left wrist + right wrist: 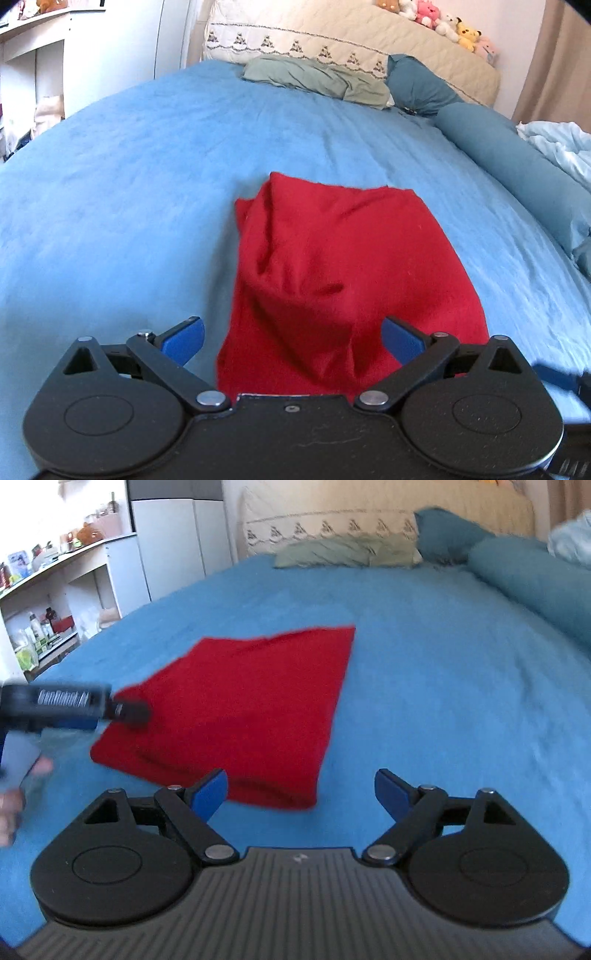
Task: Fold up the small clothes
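Observation:
A red garment (pixel 325 266) lies folded and rumpled on the blue bed sheet (pixel 122 206). My left gripper (pixel 291 341) is open, its blue fingers spread on either side of the garment's near end, holding nothing. In the right wrist view the red garment (pixel 243 709) lies flat ahead and to the left. My right gripper (pixel 301 792) is open and empty, just off the garment's near right corner. The left gripper (pixel 125 710) shows there over the garment's left edge.
A green pillow (pixel 317 77) and a teal pillow (pixel 421 85) lie at the head of the bed. A teal bolster (pixel 517 162) runs along the right side, with a pale blue blanket (pixel 561 147) beyond. White shelves (pixel 55 602) stand to the left.

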`<state>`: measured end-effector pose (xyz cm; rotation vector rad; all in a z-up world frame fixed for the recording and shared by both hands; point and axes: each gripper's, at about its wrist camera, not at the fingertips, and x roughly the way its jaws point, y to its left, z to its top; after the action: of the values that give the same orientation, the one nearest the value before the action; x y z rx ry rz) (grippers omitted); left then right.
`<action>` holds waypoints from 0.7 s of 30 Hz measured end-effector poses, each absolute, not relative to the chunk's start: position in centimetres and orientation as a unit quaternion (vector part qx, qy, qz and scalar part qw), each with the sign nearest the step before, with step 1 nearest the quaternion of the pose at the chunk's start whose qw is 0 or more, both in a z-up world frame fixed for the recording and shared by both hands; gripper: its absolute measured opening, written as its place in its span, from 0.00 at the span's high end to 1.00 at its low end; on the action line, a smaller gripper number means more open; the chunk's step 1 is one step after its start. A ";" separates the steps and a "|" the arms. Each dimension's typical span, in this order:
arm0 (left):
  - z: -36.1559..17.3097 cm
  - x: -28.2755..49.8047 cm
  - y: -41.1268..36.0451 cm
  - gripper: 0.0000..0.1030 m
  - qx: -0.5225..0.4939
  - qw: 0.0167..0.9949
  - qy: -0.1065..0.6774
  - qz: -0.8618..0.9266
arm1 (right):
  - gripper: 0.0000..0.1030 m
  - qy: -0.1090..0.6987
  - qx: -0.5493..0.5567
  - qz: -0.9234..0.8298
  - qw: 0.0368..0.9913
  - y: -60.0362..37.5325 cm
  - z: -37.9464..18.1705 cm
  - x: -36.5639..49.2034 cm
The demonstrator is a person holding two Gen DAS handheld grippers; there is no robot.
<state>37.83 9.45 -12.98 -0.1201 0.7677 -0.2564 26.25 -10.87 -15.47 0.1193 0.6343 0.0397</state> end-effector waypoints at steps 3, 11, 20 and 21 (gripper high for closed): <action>-13.7 39.2 9.9 0.00 -0.079 0.918 0.374 -0.110 | 0.01 0.314 0.063 0.018 0.947 -10.4 -16.0 26.8; -15.0 39.1 12.1 0.00 -0.062 0.909 0.408 -0.061 | 0.03 0.319 0.043 -0.004 0.947 -10.1 -17.4 27.0; -15.3 37.1 15.3 0.00 -0.075 0.902 0.422 -0.053 | 0.03 0.314 0.058 -0.035 0.947 -13.2 -18.0 27.6; -15.2 37.1 15.2 0.00 -0.076 0.902 0.423 -0.052 | 0.03 0.313 0.054 -0.034 0.948 -13.2 -17.9 27.6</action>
<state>37.09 15.20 -15.16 -0.1564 0.8739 -0.1079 27.57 -13.15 -17.94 0.1100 0.6371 -0.0685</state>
